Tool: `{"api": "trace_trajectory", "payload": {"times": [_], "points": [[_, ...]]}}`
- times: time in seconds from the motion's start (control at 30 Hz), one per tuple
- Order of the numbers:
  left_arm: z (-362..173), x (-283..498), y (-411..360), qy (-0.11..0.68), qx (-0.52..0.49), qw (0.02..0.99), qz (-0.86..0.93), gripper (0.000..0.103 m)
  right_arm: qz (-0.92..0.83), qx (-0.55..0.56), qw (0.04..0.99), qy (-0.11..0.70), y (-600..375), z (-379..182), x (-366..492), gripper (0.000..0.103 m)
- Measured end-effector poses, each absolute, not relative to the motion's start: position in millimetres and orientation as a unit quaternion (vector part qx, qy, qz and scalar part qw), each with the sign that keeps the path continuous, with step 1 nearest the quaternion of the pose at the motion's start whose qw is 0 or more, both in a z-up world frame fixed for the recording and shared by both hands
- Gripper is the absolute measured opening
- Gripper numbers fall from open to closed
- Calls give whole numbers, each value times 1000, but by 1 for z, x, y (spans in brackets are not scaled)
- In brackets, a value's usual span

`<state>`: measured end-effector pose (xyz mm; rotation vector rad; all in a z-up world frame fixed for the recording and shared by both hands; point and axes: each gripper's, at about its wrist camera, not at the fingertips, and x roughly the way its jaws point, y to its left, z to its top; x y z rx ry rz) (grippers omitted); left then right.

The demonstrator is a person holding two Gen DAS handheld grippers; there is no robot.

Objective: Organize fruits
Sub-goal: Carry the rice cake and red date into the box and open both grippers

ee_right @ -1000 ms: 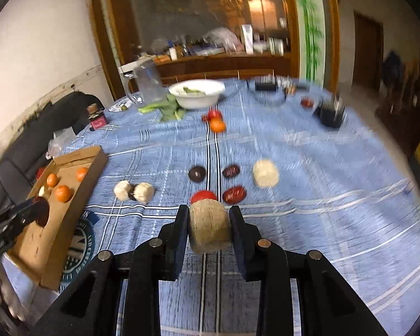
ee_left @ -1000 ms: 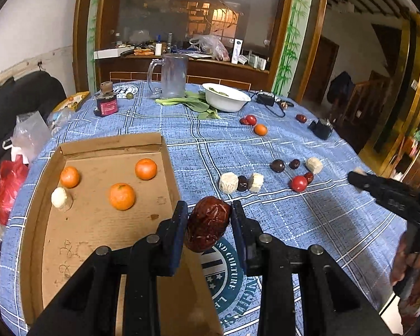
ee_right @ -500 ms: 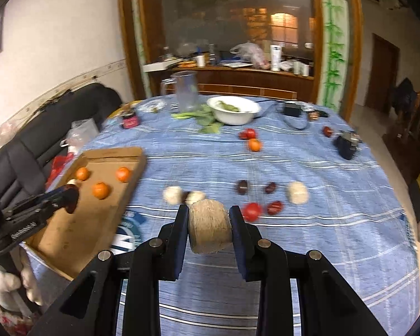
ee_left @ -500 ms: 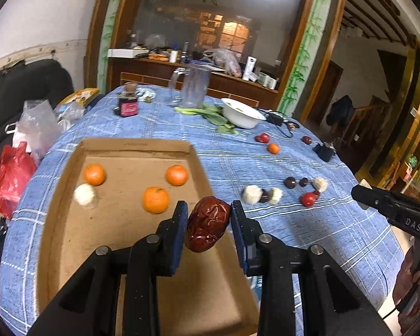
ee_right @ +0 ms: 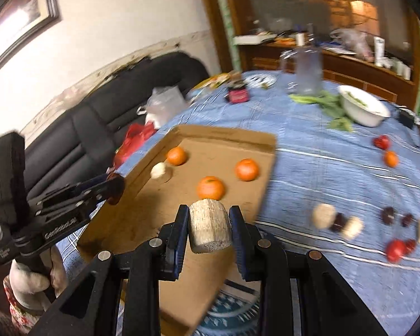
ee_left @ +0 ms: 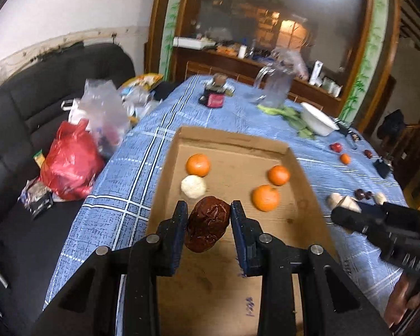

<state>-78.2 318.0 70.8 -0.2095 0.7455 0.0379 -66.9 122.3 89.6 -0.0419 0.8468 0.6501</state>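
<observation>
Since the earlier frame both tongs have swung over from the scattered fruit on the blue cloth to the cardboard tray, each carrying its load along. The left tongs (ee_left: 208, 225) are clenched on a wrinkled dark red date (ee_left: 207, 224), hanging above the near half of the cardboard tray (ee_left: 232, 137). The right tongs (ee_right: 209, 228) grip a pale, rough-sided cylinder piece (ee_right: 209, 228) over the tray's near right edge.

Inside the tray lie 3 oranges (ee_left: 198, 164) and 1 white ball-shaped fruit (ee_left: 193, 186), the white one touching the orange at the tray's far left. Right of the tray, on the desk (ee_left: 126, 196), remain more pale pieces (ee_right: 323, 215), dark dates (ee_right: 388, 215) and small red fruits (ee_right: 395, 249). Beyond the tray stand a white bowl (ee_right: 362, 109), green leaves (ee_right: 326, 100) and a clear jug (ee_right: 308, 71). Left of the tray, off the desk, a red bag (ee_left: 70, 165) rests on a black sofa (ee_left: 28, 106).
</observation>
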Motion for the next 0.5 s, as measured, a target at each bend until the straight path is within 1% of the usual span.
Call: {"api": "trace_trajectory", "payload": {"times": [0.2,0.5], "points": [[47,-56,319,408,-105,906,24,30,316,-44,844,431,149,67,-51,32],[36,-50,318,426,-107,898,34,30,315,-66,835,446,169,45,-39,32]]}}
